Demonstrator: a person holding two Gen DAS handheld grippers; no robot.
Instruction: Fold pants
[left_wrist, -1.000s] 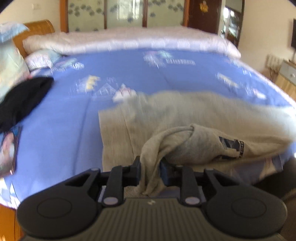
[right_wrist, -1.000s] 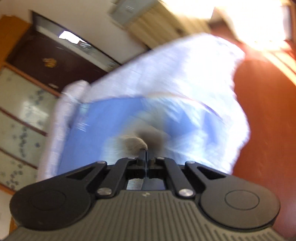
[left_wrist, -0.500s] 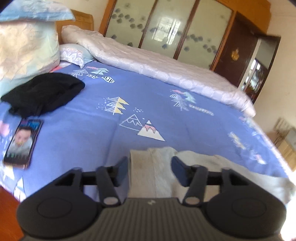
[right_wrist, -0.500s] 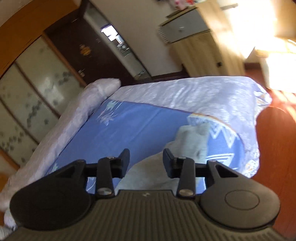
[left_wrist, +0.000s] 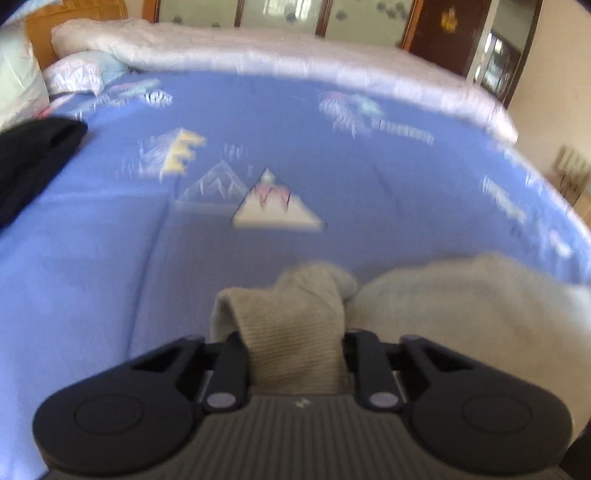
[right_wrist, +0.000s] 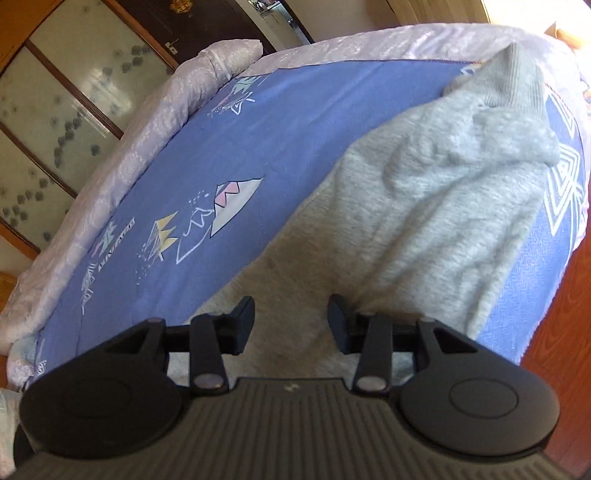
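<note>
Grey sweatpants (left_wrist: 461, 314) lie crumpled on the blue patterned bedsheet (left_wrist: 258, 147). In the left wrist view a ribbed band of the pants (left_wrist: 291, 306) fills the gap between the fingers of my left gripper (left_wrist: 295, 350). Its jaws are closing and press on the cloth. In the right wrist view the pants (right_wrist: 424, 221) stretch away towards the bed's corner, a ribbed cuff (right_wrist: 517, 81) at the far end. My right gripper (right_wrist: 291, 321) hovers over the near part of the pants, its jaws opening, with nothing pinched between them.
A black garment (left_wrist: 29, 155) lies at the left of the bed. A rolled white quilt (left_wrist: 258, 55) and pillows (left_wrist: 81, 70) line the far side, with wardrobe doors (right_wrist: 55, 110) behind. Red wooden floor (right_wrist: 569, 295) lies beyond the bed's right edge.
The left gripper let go of a bunched fold, opened, shifted along the pants and closed on the ribbed band. The right gripper went from shut to open and rolled over the pants.
</note>
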